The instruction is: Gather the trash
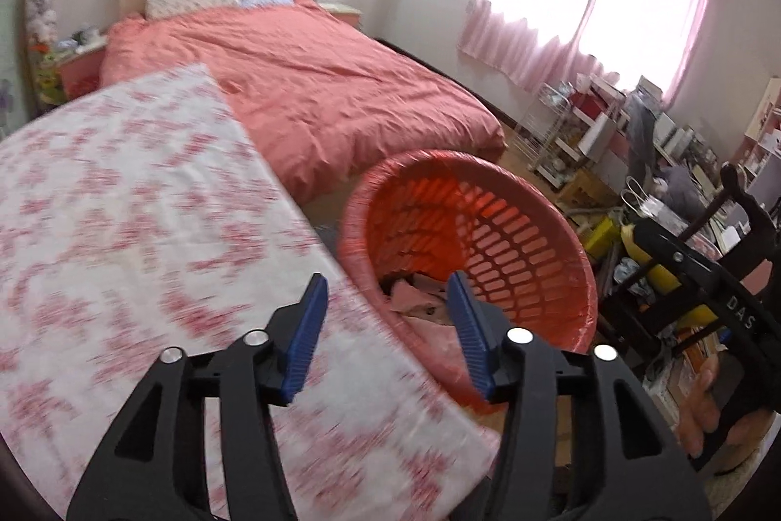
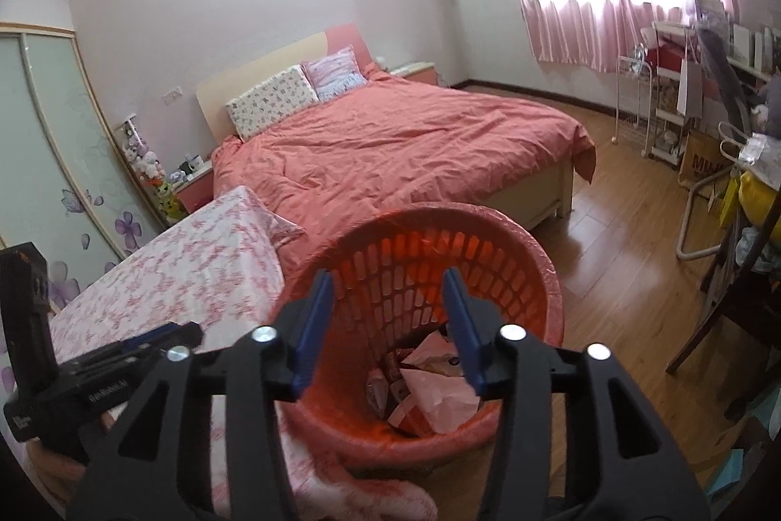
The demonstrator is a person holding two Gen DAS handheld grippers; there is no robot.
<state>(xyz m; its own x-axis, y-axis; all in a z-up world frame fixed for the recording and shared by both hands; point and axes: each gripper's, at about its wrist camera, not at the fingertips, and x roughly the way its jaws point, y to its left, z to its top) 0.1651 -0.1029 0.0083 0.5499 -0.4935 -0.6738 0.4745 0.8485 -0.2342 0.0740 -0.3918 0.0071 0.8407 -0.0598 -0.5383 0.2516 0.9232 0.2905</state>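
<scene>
— What does the bin look like?
— A round orange plastic basket [image 2: 488, 277] with slotted walls, lined with a thin pink bag folded over its rim. It stands upright on the wood floor, just beside the floral-clothed table.
— And the trash [image 2: 429, 389]?
— Crumpled pink and white wrappers lie at its bottom.

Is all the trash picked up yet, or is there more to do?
Some is done: crumpled wrappers and pink paper lie at the bottom of the red basket. Nothing is in hand now: the left gripper and right gripper are both open and empty above the basket. No loose trash shows on the flowery table, so little seems left, though the views don't show the whole room.
</scene>
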